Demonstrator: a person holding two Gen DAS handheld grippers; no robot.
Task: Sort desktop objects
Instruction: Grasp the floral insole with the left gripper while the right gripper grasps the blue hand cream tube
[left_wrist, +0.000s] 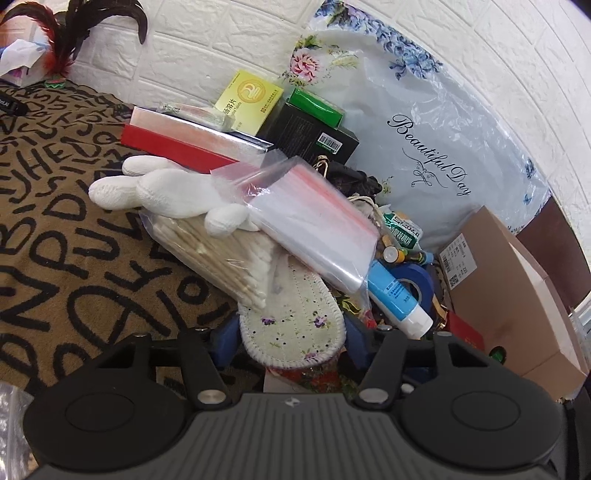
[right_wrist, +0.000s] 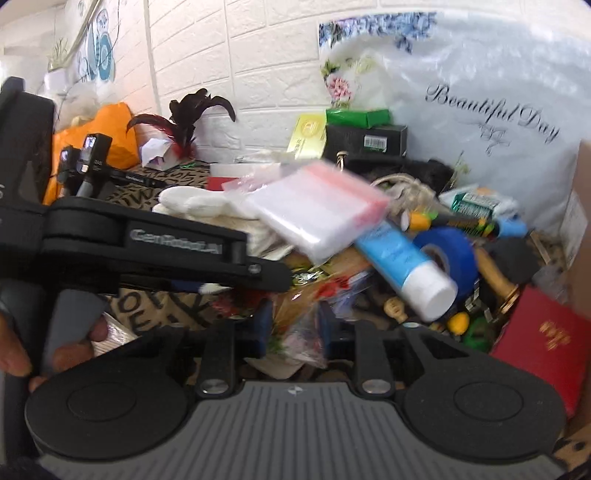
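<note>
A heap of desktop objects lies against the white wall. My left gripper (left_wrist: 291, 332) has its blue fingers on either side of a white floral insole (left_wrist: 291, 328); I cannot tell if they press on it. On the insole lie a bag of cotton swabs (left_wrist: 218, 251), a white glove (left_wrist: 155, 192) and a stack of zip bags (left_wrist: 314, 221). My right gripper (right_wrist: 293, 328) has its blue fingers around a crinkled plastic packet (right_wrist: 299, 325); the grip is blurred. The left gripper's body (right_wrist: 147, 247) crosses the right wrist view.
A blue tube (left_wrist: 395, 291), blue tape roll (right_wrist: 447, 254), red box (left_wrist: 173, 147), yellow box (left_wrist: 247, 99), black box (left_wrist: 314, 133), floral plastic bag (left_wrist: 424, 122), cardboard box (left_wrist: 517, 295) and red booklet (right_wrist: 543, 336) crowd the heap. A letter-print cloth (left_wrist: 66, 240) covers the left.
</note>
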